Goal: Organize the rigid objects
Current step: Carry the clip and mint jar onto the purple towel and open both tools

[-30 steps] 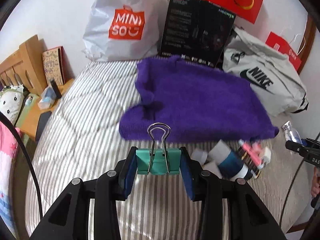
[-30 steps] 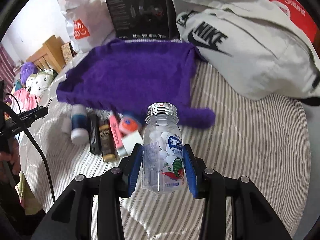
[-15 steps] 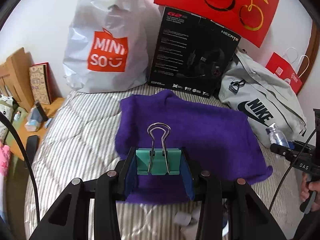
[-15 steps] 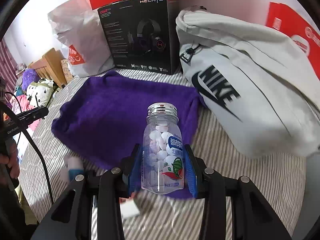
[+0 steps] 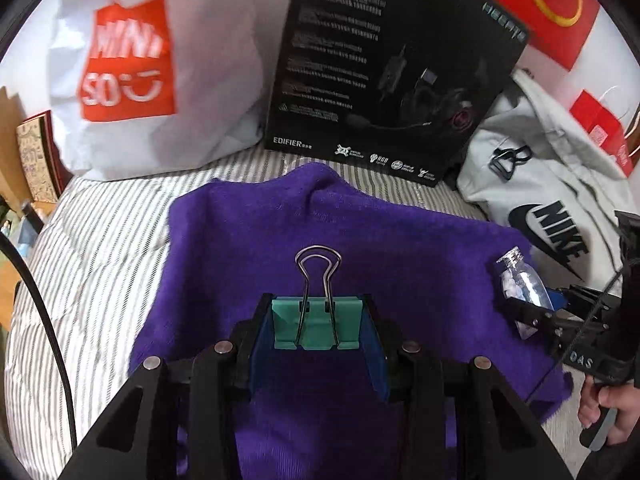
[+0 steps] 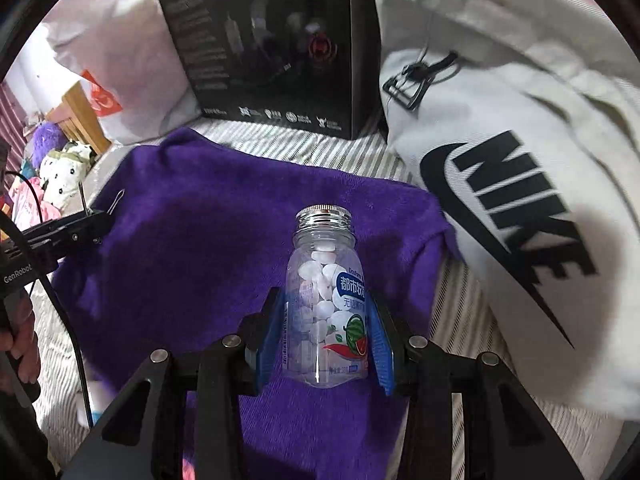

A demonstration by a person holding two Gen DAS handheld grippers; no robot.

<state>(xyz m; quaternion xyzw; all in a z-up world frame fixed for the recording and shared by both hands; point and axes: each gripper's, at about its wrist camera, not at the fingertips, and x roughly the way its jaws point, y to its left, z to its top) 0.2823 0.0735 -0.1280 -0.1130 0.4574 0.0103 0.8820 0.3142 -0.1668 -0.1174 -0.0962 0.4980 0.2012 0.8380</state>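
Two pairs of tongs hang over a purple towel point(image 5: 400, 240) spread on a striped bed point(image 5: 92, 264), each carrying one item, in what looks like the carrying step of a tidy-up, with set-down to come.

The left tongs point(image 5: 318, 330) are closed on a teal binder clip point(image 5: 318, 326), pinched by its two ends between the blue pads, its wire handles pointing forward, away from the tongs. The right tongs point(image 6: 326, 338) grip a clear bottle of white mints point(image 6: 326, 316) around its lower body, silver cap pointing ahead. In the left wrist view the bottle point(image 5: 522, 284) and the right tongs appear off to the right, above the towel's right edge.

Beyond both pairs of tongs, against the wall, stand a white Miniso shopping bag point(image 5: 132, 80) and a black headset box point(image 5: 392, 68), with a white Nike bag point(image 6: 520, 184) ahead and to the right of the right tongs.

Neither item appears to touch the cloth, though the height cannot be judged exactly. The next move, by this reading, calls for lowering each piece onto the towel under the tongs, well apart from the other, and opening the tongs only once it rests there; the bottle may roll if laid on its side.
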